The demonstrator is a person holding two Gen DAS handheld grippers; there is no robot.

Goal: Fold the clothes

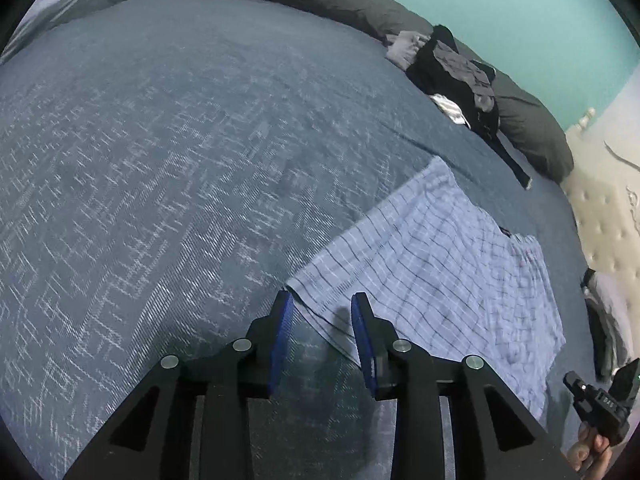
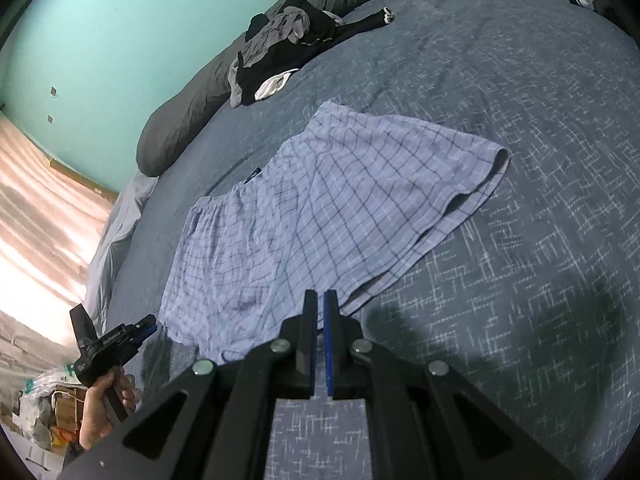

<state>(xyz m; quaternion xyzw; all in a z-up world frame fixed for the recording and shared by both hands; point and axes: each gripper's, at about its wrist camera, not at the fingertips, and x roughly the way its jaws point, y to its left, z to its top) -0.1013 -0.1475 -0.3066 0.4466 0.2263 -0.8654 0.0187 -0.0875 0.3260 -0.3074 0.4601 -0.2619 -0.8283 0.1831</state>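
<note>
A: Well, the plaid shorts [image 2: 320,216] lie flat on the blue woven bedspread [image 1: 160,160]. Left gripper [image 1: 322,312] stands partly apart over their hem corner, empty; right gripper [image 2: 321,312] is pressed closed, empty.

B: Thin, limp cotton — a shallow pinch might catch only the top layer, or the bedspread too.

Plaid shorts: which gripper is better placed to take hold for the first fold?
Left. The left gripper has parted jaws straddling the hem corner of the plaid shorts; the right gripper is shut.
</note>
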